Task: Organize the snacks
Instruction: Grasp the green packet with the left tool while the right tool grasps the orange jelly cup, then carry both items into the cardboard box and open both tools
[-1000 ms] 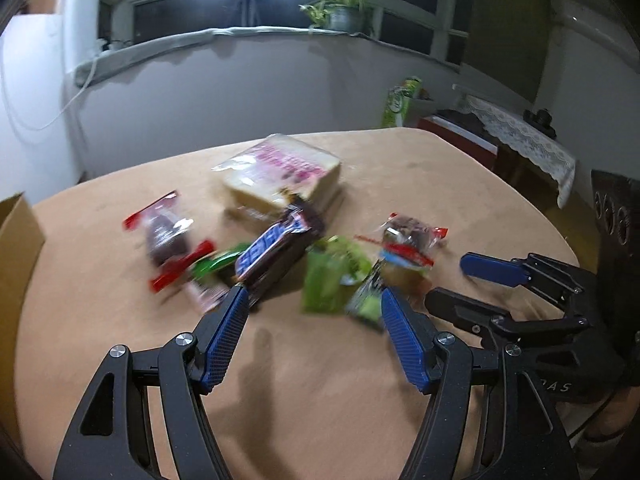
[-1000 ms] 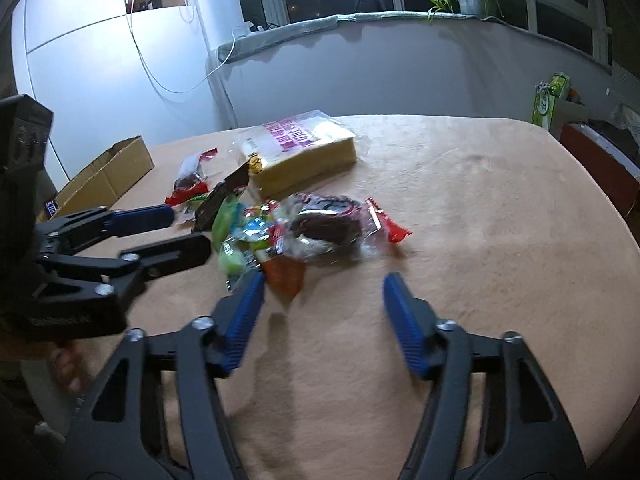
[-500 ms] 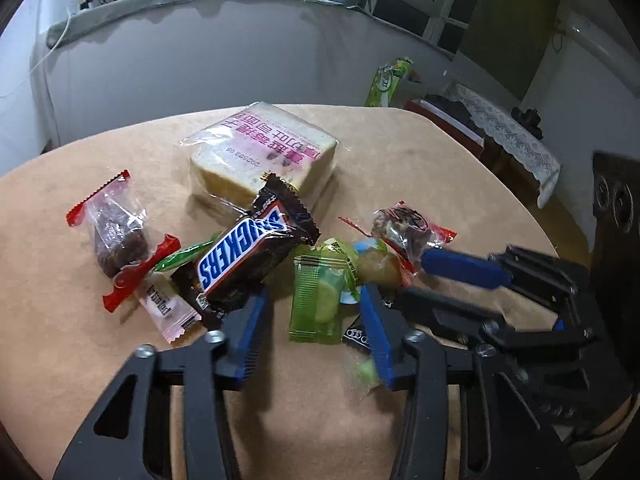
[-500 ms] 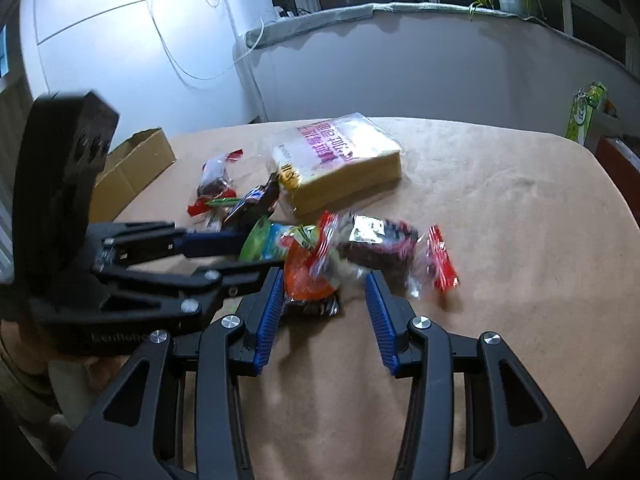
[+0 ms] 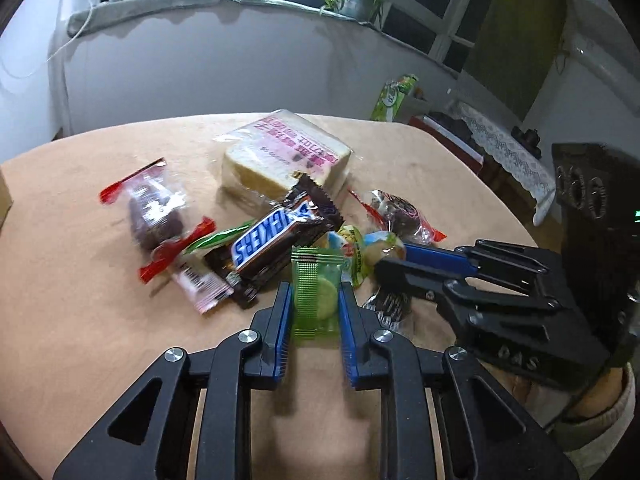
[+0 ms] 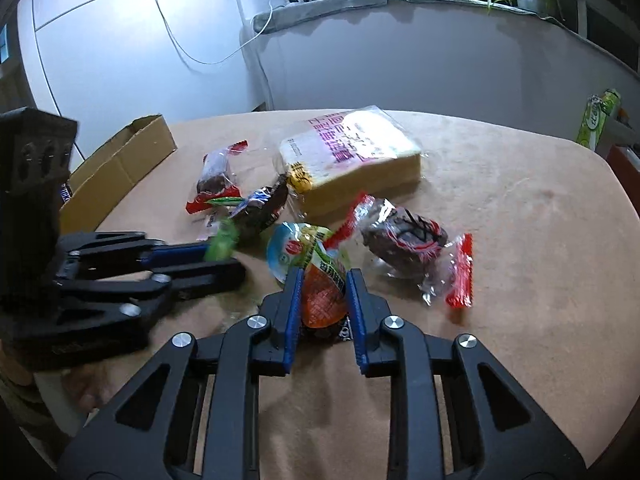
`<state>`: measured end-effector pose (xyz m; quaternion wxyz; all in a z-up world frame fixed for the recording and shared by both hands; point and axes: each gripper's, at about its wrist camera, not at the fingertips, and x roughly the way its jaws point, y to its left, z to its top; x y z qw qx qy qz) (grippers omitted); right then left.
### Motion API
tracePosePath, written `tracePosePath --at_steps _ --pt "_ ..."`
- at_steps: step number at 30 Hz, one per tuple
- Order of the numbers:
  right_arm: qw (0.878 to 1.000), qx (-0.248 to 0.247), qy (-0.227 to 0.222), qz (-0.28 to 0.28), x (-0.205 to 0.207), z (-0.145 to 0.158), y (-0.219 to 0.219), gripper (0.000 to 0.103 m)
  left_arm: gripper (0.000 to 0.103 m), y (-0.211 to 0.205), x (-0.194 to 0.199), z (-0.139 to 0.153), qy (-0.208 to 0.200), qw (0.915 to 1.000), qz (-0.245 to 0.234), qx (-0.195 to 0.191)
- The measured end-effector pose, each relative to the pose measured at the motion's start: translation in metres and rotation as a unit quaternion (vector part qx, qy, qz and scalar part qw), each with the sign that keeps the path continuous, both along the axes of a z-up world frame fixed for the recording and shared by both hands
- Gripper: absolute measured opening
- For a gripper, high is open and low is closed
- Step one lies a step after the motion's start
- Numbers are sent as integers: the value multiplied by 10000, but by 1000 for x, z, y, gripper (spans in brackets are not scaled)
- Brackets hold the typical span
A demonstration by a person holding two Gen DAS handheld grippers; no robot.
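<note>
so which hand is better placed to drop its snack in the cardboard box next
Left, probably. The left gripper already pinches the green candy packet, and the cardboard box lies on its side of the table. The right gripper holds an orange packet farther away.

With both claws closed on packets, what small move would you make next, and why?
Probably lift both straight up a little. The left claw pinches the green packet and the right claw the orange packet, yet both packets overlap the pile, so a short lift frees them before carrying to the box.
</note>
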<state>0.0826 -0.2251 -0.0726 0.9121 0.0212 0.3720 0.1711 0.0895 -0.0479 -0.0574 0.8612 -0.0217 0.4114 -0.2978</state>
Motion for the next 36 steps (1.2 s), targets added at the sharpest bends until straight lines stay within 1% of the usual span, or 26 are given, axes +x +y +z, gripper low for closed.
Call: tracePosePath --at_steps 5,7,15,20,24,26,28,30,32,34,36 --pt "9991 371 -74 -166 -8 -2 -14 21 20 19 -8 8 -122 9998 118 -111" --pt "9986 438 -146 -257 -11 -1 -17 21 20 20 -12 11 -183 9997 127 -136" --pt "9940 854 -509 -452 -32 17 -33 21 20 32 -22 26 -414 9986 297 -153" --pt "9912 893 -803 -551 -43 35 -36 21 20 38 -26 35 -579 9976 353 -137" --pt "9900 923 -868 -613 -47 42 -39 21 20 41 -27 38 -635 9971 390 -158" --pt "9903 848 -885 -650 -48 43 -38 21 20 42 -28 39 -660 9969 397 -166" --pt "9894 944 -870 -684 -50 42 -39 21 20 42 -30 39 -668 9968 407 -169" --pt "9894 889 -900 -714 -52 43 -38 21 20 43 -33 39 -686 9966 419 -173" --pt "9898 915 -839 -695 -50 42 -36 21 20 44 -35 40 -717 9963 438 -169" --pt "9906 884 -794 -685 -46 43 -30 21 20 49 -38 43 -769 9956 488 -202" --pt "9917 867 -779 -550 -42 46 -18 21 20 56 -40 46 -828 9946 565 -250"
